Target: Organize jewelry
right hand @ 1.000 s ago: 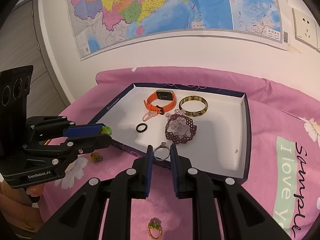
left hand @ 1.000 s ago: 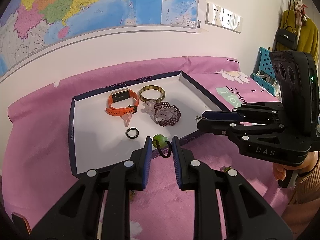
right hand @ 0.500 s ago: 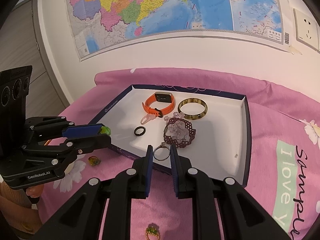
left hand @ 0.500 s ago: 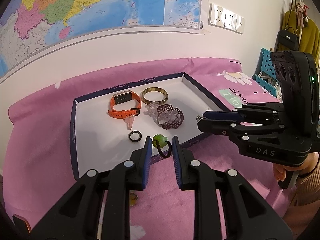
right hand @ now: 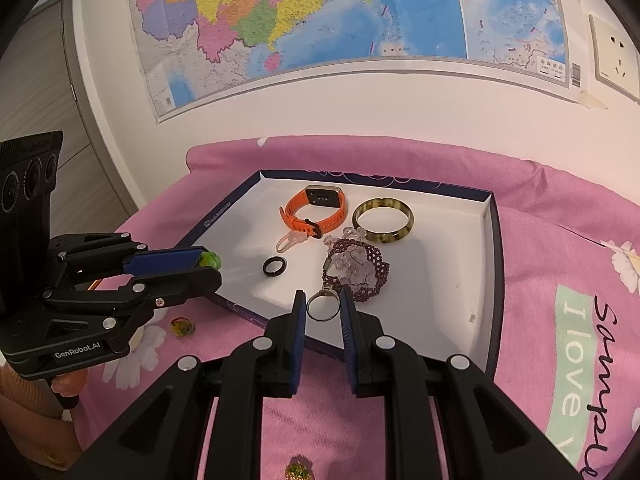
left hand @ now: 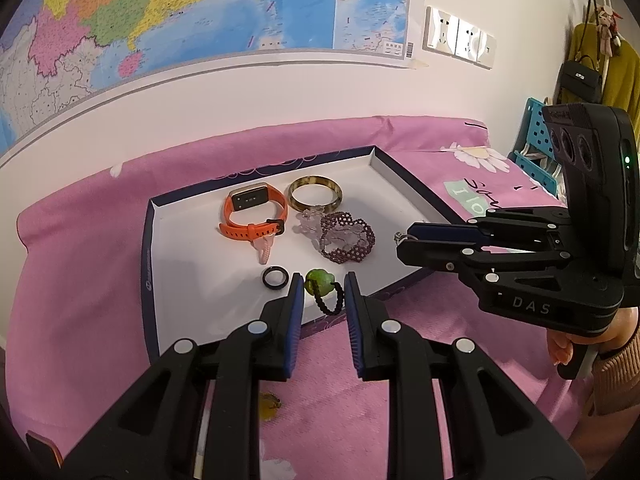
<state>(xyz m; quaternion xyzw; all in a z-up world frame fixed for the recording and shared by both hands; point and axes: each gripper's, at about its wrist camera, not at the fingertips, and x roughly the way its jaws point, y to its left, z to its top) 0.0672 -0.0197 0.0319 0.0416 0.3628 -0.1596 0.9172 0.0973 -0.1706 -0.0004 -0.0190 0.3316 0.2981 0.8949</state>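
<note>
A wall map (left hand: 168, 12) hangs above a surface covered with a pink floral sheet (right hand: 560, 248), and on the sheet lies a shallow white-lined box lid (left hand: 188, 264) with dark blue walls. Inside it, toward the far wall, an orange fitness band (left hand: 256, 216) lies beside a mottled amber bangle (left hand: 316, 198); just in front of the bangle rests a purple beaded bracelet (left hand: 348, 238) tangled with clear crystal beads, and nearer the front edge sits a small black ring (left hand: 274, 277). The left tongs (left hand: 322, 292) hang over the near part of the lid, narrowed onto a beaded ring with a green stone (left hand: 320, 282), its dark bead loop dangling between the blue pads. The right tongs (right hand: 323, 308) hang over the lid's near rim, narrowed onto a silver ring (right hand: 322, 307) held upright between the pads, close beside the purple bracelet. On the sheet outside the lid lie two loose pieces: a small amber-and-green ring (right hand: 182, 326) near the left tongs' body, and a gold ring with a green stone (right hand: 299, 472) at the bottom of the right wrist view. A hand (left hand: 568, 350) grips the right handle.
</note>
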